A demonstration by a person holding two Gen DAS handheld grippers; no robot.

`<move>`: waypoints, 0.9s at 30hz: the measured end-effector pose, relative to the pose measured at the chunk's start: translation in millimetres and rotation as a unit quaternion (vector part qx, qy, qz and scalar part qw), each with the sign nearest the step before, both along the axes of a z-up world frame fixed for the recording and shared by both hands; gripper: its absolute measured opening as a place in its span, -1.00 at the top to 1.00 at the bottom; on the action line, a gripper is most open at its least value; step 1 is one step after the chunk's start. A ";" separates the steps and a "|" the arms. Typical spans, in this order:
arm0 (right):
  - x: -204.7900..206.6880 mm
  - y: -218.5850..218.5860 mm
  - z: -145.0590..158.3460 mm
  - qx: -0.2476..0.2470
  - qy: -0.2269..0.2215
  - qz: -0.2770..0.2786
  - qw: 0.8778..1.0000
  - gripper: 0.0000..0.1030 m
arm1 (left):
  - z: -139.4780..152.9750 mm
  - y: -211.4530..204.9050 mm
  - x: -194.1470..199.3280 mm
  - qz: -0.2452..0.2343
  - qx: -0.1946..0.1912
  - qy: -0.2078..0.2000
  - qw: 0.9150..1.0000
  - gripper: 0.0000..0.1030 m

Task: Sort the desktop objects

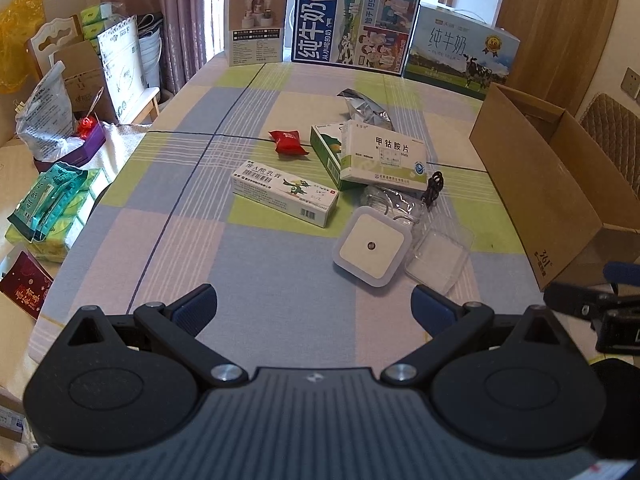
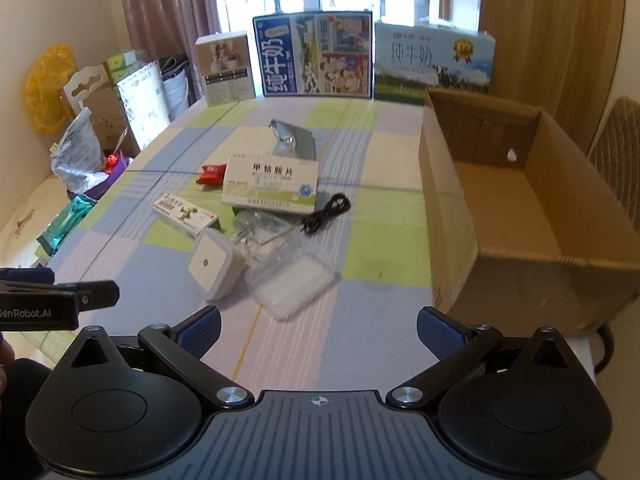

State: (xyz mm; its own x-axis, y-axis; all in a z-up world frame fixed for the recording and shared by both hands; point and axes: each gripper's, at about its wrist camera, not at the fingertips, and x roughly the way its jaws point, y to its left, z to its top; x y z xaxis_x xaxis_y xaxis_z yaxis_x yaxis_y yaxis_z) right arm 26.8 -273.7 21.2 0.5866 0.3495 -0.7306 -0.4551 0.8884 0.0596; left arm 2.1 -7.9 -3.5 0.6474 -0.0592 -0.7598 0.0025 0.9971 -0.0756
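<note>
While both grippers are hovering low over the desk, the left gripper and right gripper are holding their jaws wide apart, gripping nothing. Lying at twelve o'clock in the left view are a night light, a clear case, two medicine boxes, a cable and a red packet. Sitting at two o'clock is an open carton.
</note>
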 end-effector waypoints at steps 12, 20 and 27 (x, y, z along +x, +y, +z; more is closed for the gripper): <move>6.9 10.3 10.4 -0.035 -0.067 0.094 0.993 -0.97 | 1.4 3.3 6.8 -0.015 -0.022 0.007 1.000 -0.97; 37.6 27.3 -9.2 -0.084 -0.046 0.164 0.982 -0.97 | 0.5 5.6 35.0 -0.119 0.041 -0.019 0.992 -0.97; 73.1 34.6 -34.0 -0.081 0.004 0.219 0.972 -0.96 | -21.3 -7.4 69.6 -0.242 0.074 -0.009 0.968 -0.97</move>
State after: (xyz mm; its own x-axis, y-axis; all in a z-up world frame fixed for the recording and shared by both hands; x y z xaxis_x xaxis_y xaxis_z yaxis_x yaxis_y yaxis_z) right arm 99.9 -239.1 -12.7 0.4008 0.4445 -0.8011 -0.7927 0.6067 -0.0599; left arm 71.7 -15.3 -24.8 0.5839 -0.2502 -0.7723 0.4713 0.8791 0.0715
